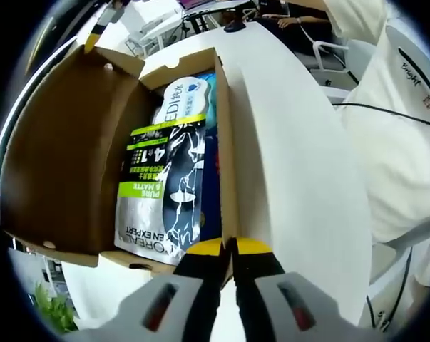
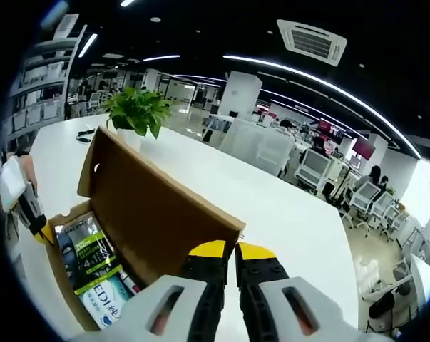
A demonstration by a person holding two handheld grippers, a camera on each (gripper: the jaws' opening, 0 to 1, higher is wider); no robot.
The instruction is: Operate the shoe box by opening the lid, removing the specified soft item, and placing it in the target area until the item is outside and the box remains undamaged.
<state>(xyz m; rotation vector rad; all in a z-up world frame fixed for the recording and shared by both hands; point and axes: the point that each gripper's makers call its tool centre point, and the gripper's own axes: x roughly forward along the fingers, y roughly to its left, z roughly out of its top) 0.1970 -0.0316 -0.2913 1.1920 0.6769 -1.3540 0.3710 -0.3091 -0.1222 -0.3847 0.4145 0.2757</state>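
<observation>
An open cardboard shoe box (image 1: 227,142) lies on a white table. Its lid (image 1: 65,157) is swung out to the left. Inside lie a silver-and-black pouch (image 1: 168,192) with green labels and a white pouch (image 1: 182,100) beyond it. My left gripper (image 1: 229,248) is shut on the near end of the box's right wall. My right gripper (image 2: 232,251) is shut on the corner of the raised lid (image 2: 157,206). It shows too at the lid's far corner (image 1: 100,28). Past the lid, the pouches (image 2: 86,249) lie in the box, with the left gripper (image 2: 33,214) at the box's far end.
The white table (image 1: 293,164) stretches wide to the right of the box. A person in white (image 1: 407,128) stands at its right edge. A potted plant (image 2: 136,110) stands on the table behind the lid. Office desks and chairs (image 2: 314,167) lie beyond.
</observation>
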